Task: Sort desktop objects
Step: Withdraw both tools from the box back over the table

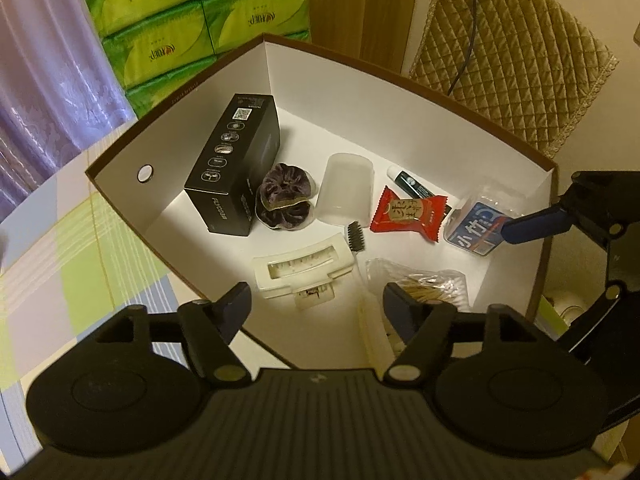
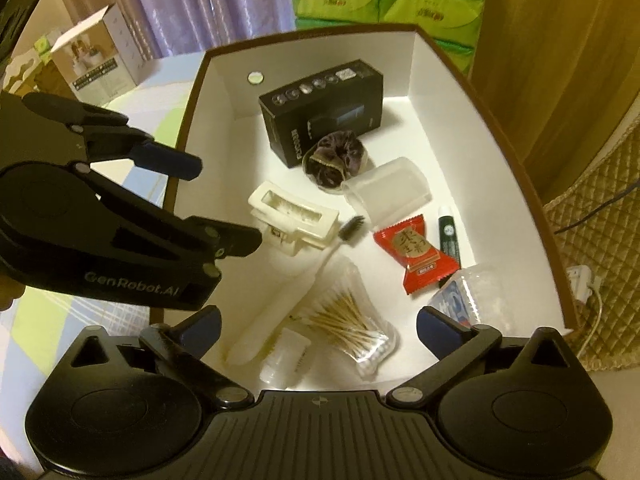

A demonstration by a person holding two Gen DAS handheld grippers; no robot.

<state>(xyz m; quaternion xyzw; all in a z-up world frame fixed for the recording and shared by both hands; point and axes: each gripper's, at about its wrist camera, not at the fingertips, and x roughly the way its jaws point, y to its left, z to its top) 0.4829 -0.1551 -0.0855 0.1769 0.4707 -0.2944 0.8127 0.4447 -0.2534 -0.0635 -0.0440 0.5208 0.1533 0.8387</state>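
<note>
Hovering over the box of toiletries, the left gripper and right gripper both have fingers spread, holding nothing.

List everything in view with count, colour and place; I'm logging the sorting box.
box: 1, white inside, brown rim, on table
carton: 1, black, far end
scrunchie: 1, purple, by carton
hair clip: 1, cream, middle
toothbrush: 1, white, near clip
cotton swabs: 1 bag, near end
candy: 1, red
tube: 1, dark green
clear case: 1
tissue packs: several, green, behind box
left hand-held gripper: open
right hand-held gripper: open
</note>
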